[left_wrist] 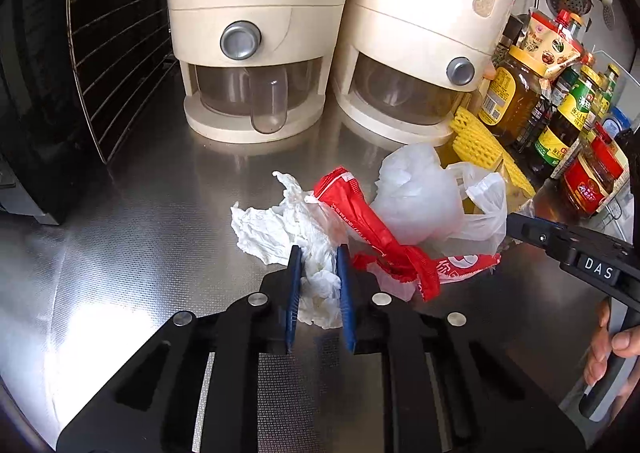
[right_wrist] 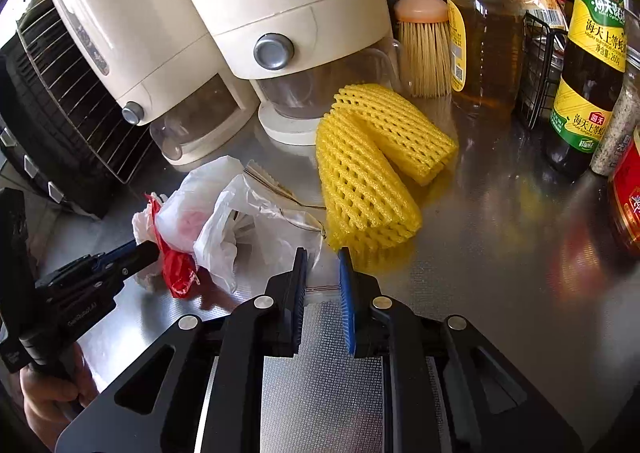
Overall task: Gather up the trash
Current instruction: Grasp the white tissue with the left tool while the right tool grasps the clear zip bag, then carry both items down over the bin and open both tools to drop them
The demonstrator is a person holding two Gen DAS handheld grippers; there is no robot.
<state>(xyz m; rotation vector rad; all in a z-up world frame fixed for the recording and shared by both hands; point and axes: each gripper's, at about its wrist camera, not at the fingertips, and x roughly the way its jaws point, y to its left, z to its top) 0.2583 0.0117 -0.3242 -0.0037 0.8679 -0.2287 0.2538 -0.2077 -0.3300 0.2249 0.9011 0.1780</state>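
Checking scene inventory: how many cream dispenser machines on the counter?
2. One cream dispenser stands at the back of the steel counter beside the wire rack; the other is right next to it, by the sauce bottles. None seems hidden.

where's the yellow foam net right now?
Right wrist view: yellow foam net lies folded on the steel counter, ahead of the right gripper, between white plastic bag and oil jar.
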